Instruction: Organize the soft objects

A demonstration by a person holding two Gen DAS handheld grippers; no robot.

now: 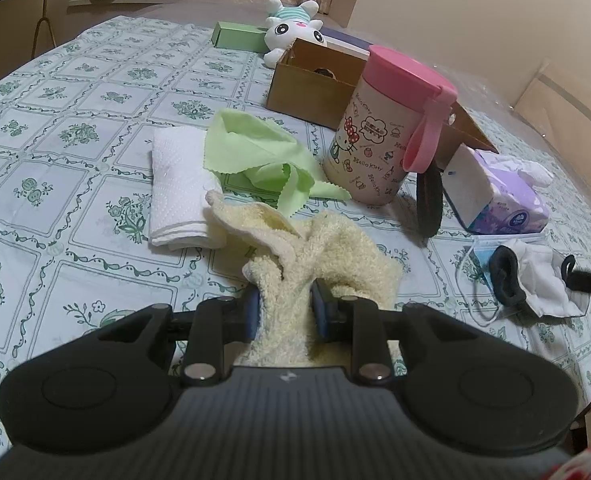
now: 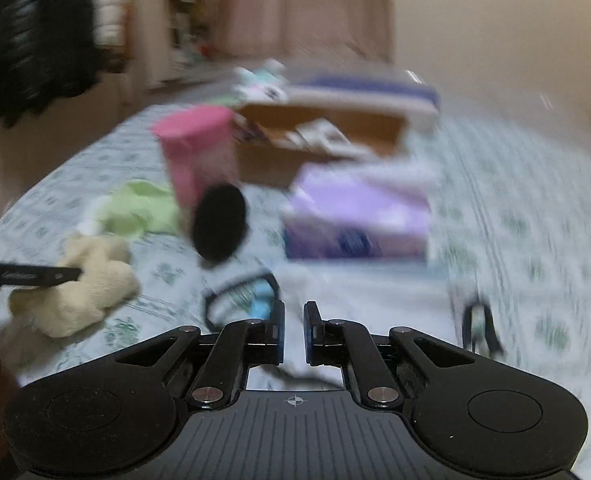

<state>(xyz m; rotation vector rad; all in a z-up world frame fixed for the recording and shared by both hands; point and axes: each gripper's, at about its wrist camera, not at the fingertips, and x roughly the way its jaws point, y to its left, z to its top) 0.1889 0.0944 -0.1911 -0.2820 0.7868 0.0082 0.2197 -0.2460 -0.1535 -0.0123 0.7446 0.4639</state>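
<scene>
Left to right. White folded cloth (image 1: 181,196) lies flat on the table (image 1: 75,112), touching the green cloth (image 1: 255,156) crumpled on its right edge.

Cream towel (image 1: 335,256) is clamped by the left gripper (image 1: 285,312): a bunched fold is pinched between the blue pads (image 1: 254,312), and the rest is draped forward and to the right onto the table. The towel's long axis runs straight out along the fingers, toward the green cloth and the pink-lidded canister (image 1: 379,136).

Cardboard box (image 1: 315,80) is open behind the canister, well beyond the towel.

Right gripper (image 2: 294,332) is nearly closed, only a narrow slot left; pale fabric, probably the white face mask (image 1: 543,284), is seen in that slot, but a grip is not confirmed through the blur. The mask pile lies directly under and ahead of it, so the right hand is nearer there and the left hand nearer the cloths.
</scene>
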